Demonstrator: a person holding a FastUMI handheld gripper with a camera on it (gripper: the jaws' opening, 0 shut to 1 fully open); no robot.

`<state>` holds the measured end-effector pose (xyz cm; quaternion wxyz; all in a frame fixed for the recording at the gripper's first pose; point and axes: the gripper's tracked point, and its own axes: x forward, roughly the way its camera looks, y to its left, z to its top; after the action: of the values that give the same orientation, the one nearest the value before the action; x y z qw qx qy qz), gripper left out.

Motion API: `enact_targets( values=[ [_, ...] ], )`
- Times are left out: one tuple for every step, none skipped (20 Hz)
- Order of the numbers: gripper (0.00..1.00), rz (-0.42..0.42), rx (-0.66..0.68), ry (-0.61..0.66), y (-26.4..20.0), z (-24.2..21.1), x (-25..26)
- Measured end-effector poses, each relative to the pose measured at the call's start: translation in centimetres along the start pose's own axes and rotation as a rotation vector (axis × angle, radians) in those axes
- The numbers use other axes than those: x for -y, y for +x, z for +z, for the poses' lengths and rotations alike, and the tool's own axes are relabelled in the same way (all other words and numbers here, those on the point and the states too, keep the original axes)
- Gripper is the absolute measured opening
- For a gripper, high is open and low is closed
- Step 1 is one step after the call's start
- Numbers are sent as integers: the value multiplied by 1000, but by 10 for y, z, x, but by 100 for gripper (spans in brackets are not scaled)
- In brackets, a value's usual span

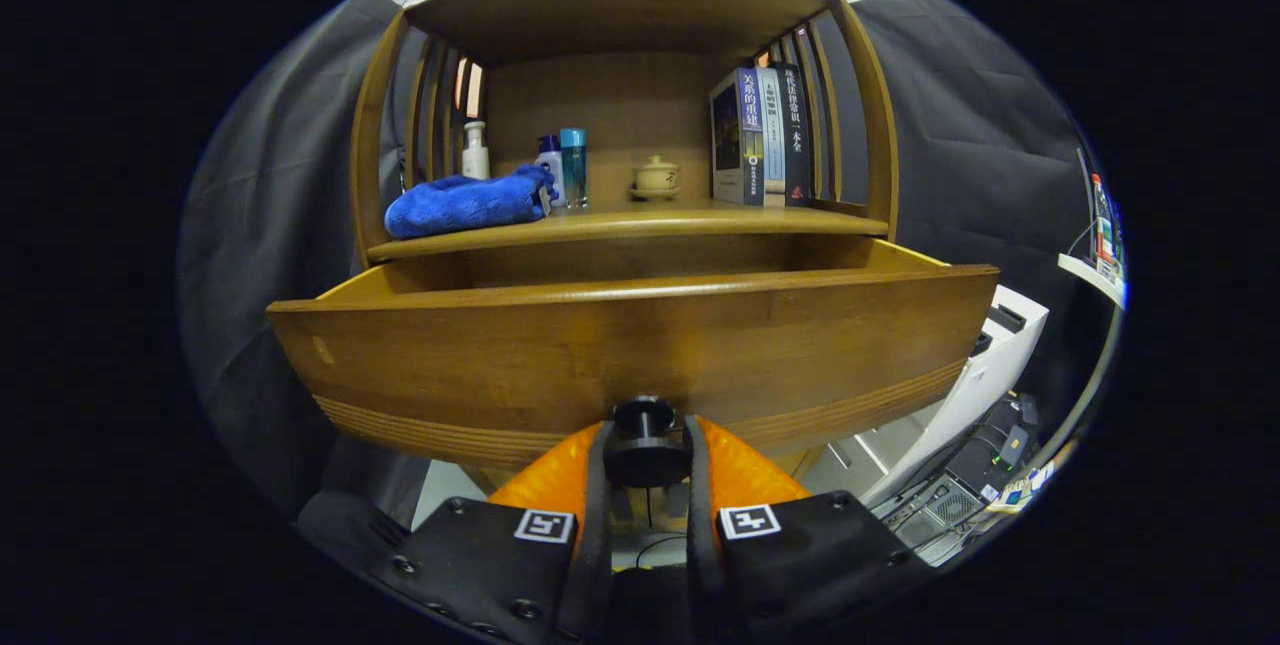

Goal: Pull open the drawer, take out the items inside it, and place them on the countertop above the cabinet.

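Gripper (645,460) pinching black drawer knob (645,440) between both orange fingers (545,480), I'm seeing. Drawer (620,350) standing pulled out at 12 o'clock: glossy brown wood, grooved lower edge. Blue cloth (465,205) lying on countertop (640,223) at 11.

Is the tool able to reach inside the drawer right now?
Probably not yet. The tool is clamped on the black knob low on the drawer front, and that tall front panel stands between it and the open top. It would need to let go and lift over.
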<state>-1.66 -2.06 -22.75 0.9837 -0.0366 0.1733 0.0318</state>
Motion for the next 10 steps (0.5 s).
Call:
enact_targets(
  values=[
    [39,2,1,-1,-6,-1,0],
    [39,1,-8,2,-7,-3,0],
    [39,0,-17,3,-11,-4,0],
    [39,-2,-19,2,-15,-5,1],
    [39,-3,-22,1,-18,-7,1],
    [39,-4,-26,0,-21,-9,1],
    [39,-2,-28,0,-23,-10,1],
    [40,0,-36,-1,-26,-12,2],
    [39,-2,-37,3,-29,-13,1],
    [39,-3,-35,7,-28,-12,2]
  ],
)
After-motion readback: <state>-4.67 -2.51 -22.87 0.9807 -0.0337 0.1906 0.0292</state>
